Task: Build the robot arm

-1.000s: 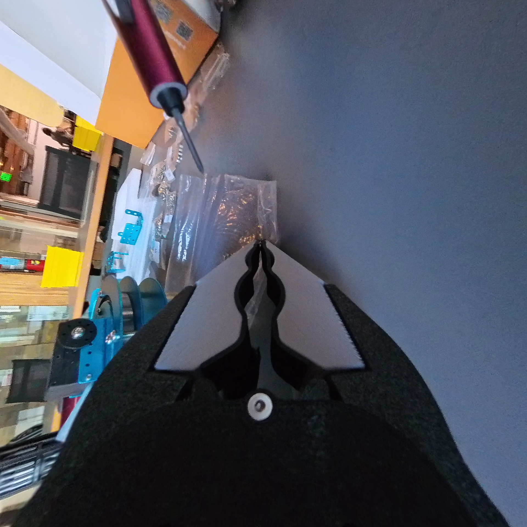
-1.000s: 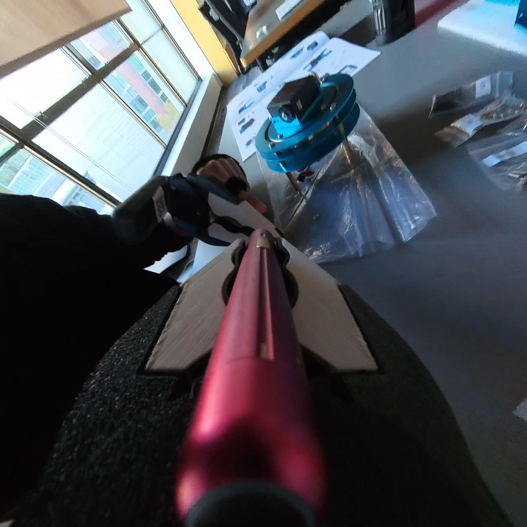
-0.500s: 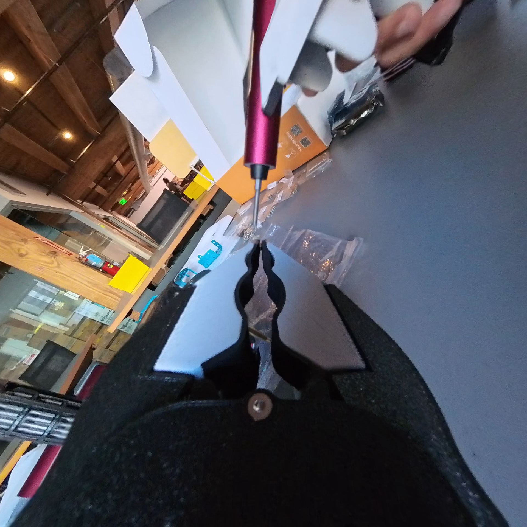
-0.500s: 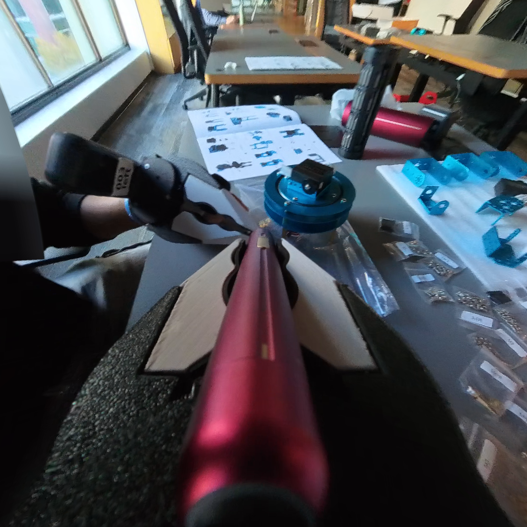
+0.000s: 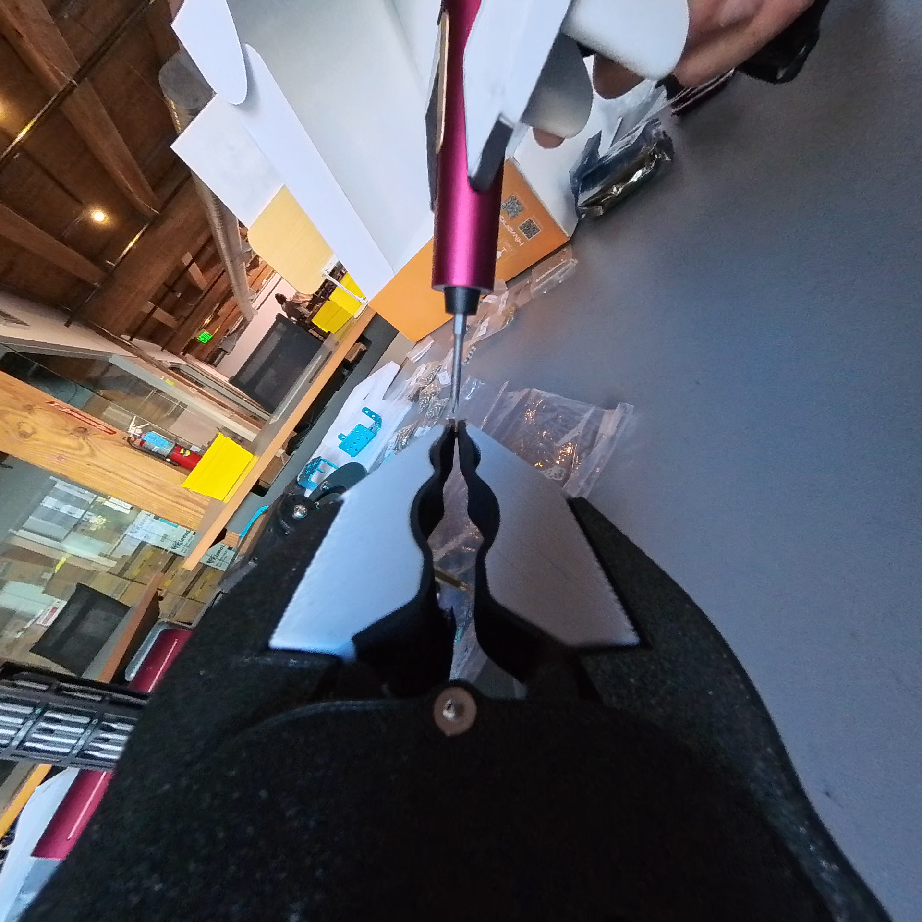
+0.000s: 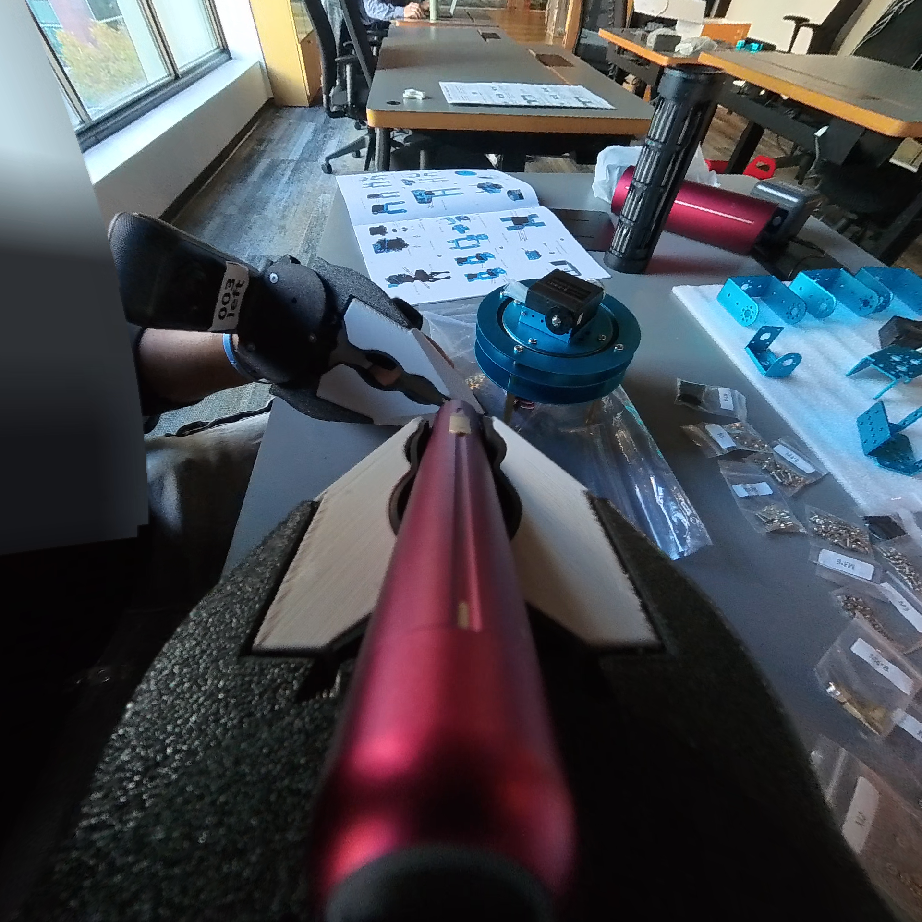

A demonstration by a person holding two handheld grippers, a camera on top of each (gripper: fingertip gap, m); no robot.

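My left gripper is shut, its tips pinching a tiny metal piece that looks like a small screw. It also shows in the right wrist view, held by a hand from the left. My right gripper is shut on a red electric screwdriver. In the left wrist view the screwdriver points down and its thin bit meets the left gripper's tips. A clear plastic bag of parts lies on the grey table just beyond. A blue round base with a black servo stands on that bag.
An open instruction booklet lies behind the base. Blue metal brackets sit on white foam at the right. Several small screw bags lie along the right. A black mesh cylinder and a red cylinder are farther back. An orange box stands behind. The tips of one gripper are about 7 centimetres away from the tips of the other.
The screwdriver swung from the upper left to straight over my left gripper's tips and its bit came down onto them. Both views tilted and levelled out; both grippers stayed shut.
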